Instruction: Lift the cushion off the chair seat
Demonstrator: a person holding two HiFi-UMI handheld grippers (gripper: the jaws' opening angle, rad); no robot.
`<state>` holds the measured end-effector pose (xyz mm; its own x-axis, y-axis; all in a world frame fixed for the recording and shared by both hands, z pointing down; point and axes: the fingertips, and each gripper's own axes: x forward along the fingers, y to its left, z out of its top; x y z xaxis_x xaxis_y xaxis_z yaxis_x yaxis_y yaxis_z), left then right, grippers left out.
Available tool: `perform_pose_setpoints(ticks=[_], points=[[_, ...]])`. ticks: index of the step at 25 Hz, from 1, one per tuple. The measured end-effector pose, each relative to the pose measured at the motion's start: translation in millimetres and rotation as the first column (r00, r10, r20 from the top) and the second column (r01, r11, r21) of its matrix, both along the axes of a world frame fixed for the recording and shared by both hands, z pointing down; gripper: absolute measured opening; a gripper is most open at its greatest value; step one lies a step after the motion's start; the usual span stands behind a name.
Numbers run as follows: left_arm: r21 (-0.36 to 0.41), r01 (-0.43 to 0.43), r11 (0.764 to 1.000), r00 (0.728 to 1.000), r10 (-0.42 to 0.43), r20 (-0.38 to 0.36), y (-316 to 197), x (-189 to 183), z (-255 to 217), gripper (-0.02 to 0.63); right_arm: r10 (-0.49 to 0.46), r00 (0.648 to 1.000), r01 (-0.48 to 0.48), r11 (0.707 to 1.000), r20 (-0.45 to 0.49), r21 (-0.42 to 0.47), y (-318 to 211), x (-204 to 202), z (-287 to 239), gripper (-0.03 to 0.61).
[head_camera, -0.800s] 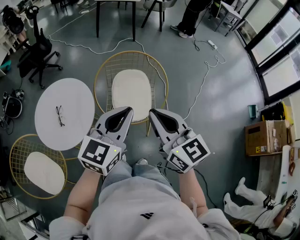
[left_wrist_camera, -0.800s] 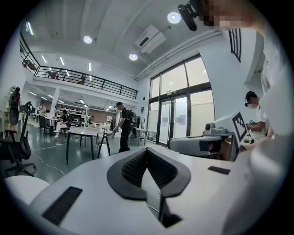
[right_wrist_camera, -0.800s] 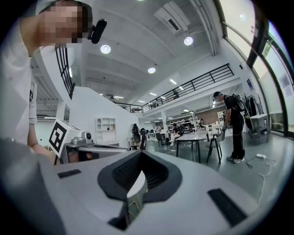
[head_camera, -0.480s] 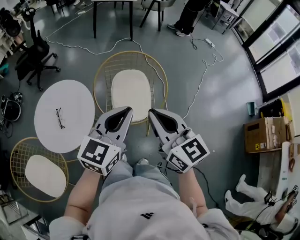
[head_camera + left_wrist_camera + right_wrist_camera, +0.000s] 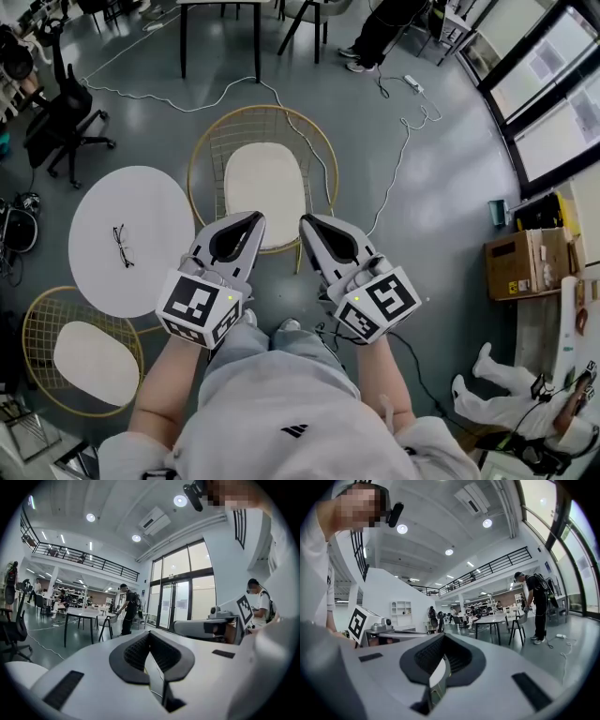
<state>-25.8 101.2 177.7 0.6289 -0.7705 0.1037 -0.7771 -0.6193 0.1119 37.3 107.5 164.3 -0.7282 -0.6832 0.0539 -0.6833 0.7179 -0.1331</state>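
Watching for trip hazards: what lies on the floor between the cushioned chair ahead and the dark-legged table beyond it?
A white cable trails over the grey floor between chair and table, seen in the head view.

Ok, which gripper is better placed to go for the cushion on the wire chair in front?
Left, narrowly. Both are shut, empty and held level. In the head view the left gripper overlaps the near edge of the cushion, while the right gripper sits only at its right corner.

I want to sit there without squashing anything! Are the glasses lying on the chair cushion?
No, the glasses lie on the round white table, apart from the cushion on the gold wire chair.
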Motion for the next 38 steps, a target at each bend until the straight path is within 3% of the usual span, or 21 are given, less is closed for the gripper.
perform_pose_setpoints(ticks=[11,19,38], points=[[0.000,-0.057,0.998,0.998,0.057,0.005,-29.2,-40.0,7.1,0.012,0.090,0.996,-0.090,0.996,0.000,-0.003,-20.7,-34.2,0.7,0.011],[-0.014,-0.061,0.998,0.998,0.061,-0.009,-43.4,-47.7,12.4,0.012,0.128,0.992,-0.128,0.992,-0.011,-0.017,-32.8,-35.0,5.0,0.011],[-0.040,0.084,0.996,0.996,-0.084,-0.010,-109.0,-13.5,18.5,0.012,0.010,1.000,-0.010,0.999,0.000,-0.042,-113.2,4.3,10.0,0.011]])
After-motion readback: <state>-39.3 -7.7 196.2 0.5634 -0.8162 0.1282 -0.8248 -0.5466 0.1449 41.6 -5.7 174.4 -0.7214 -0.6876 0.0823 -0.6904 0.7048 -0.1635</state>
